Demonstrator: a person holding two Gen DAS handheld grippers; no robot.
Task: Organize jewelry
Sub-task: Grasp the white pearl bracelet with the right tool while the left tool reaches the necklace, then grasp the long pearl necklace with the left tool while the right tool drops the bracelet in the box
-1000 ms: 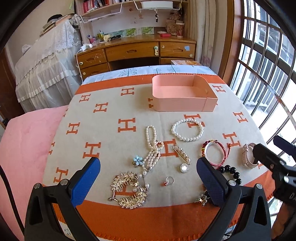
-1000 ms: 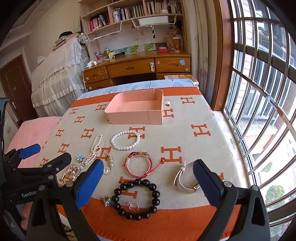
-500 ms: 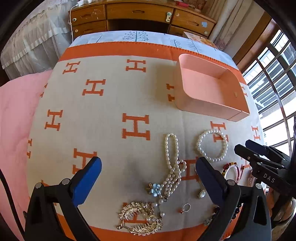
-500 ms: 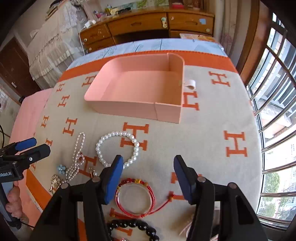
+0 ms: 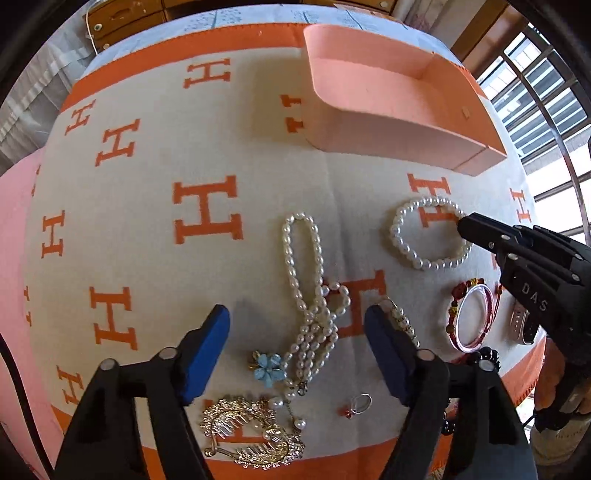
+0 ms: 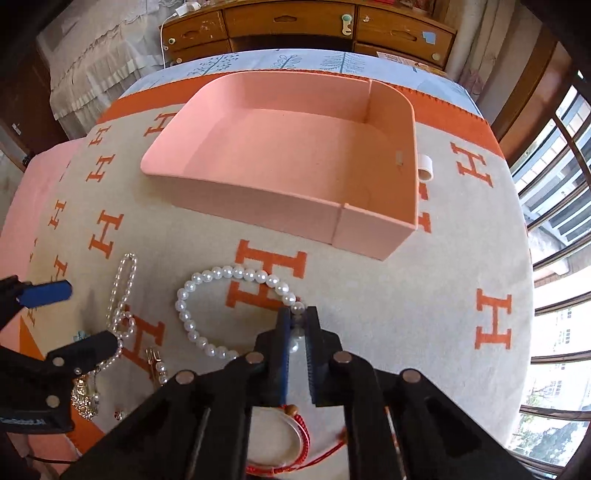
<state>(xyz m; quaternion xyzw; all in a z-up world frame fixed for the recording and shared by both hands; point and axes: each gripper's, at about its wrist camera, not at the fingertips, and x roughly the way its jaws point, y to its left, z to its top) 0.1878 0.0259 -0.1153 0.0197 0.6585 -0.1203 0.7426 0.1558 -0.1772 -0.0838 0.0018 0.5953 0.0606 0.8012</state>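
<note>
**Hidden, Cropped and Unclear**

Pearl bracelet point(image 6: 236, 314): right side pinched between the right gripper point(image 6: 298, 325) fingers point(image 6: 282, 332), beads there mostly covered. Red cord bracelet point(image 6: 295, 439) largely masked by the gripper body in the right wrist view. Black bead bracelet point(image 5: 487, 356) mostly behind the left gripper point(image 5: 295, 354) finger point(image 5: 384, 354); only a few beads showing. Pin point(image 5: 400, 321) partly covered likewise. Watch-like strap point(image 5: 521, 326) half behind the right gripper, kind unclear. Gold hair comb point(image 6: 83, 400) blurred, half hidden. Desk point(image 6: 306, 26) cut off at the top edge.

Box point(image 6: 280, 155): rear of blanket point(image 6: 424, 295). Bead bracelet point(image 6: 207, 295): before box. Long strand point(image 5: 310, 295): left of bracelet. Cord bracelet point(image 5: 471, 317): nearer, right. Comb point(image 5: 251, 435), ring point(image 5: 360, 402): nearest edge.
</note>
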